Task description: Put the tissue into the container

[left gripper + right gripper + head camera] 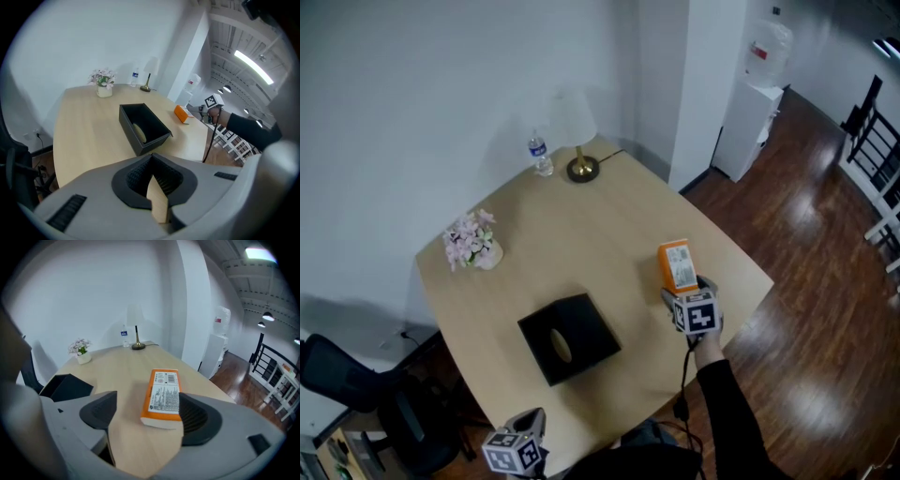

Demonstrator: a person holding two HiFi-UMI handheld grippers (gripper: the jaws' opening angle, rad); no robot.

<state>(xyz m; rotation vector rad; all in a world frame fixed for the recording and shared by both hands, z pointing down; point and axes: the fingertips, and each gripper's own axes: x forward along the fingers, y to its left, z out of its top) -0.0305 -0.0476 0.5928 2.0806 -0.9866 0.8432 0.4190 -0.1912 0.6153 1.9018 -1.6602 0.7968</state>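
The tissue pack (678, 265), orange with a white printed label, lies flat on the wooden table (581, 234) near its right edge. My right gripper (689, 289) sits at the pack's near end. In the right gripper view the right gripper (145, 411) is open; the tissue pack (164, 397) lies between the jaws, against the right pad, with a wide gap to the left pad. The black open-topped container (591, 314) stands mid-table to the left, with a pale oval inside it. My left gripper (530, 433) hangs at the table's near edge, shut and empty (152, 176), facing the container (129, 129).
A flower pot (473, 242), a water bottle (541, 155) and a table lamp (578, 141) stand along the far side by the wall. An office chair (356, 384) is left of the table, and a water dispenser (755, 94) stands far right on the wood floor.
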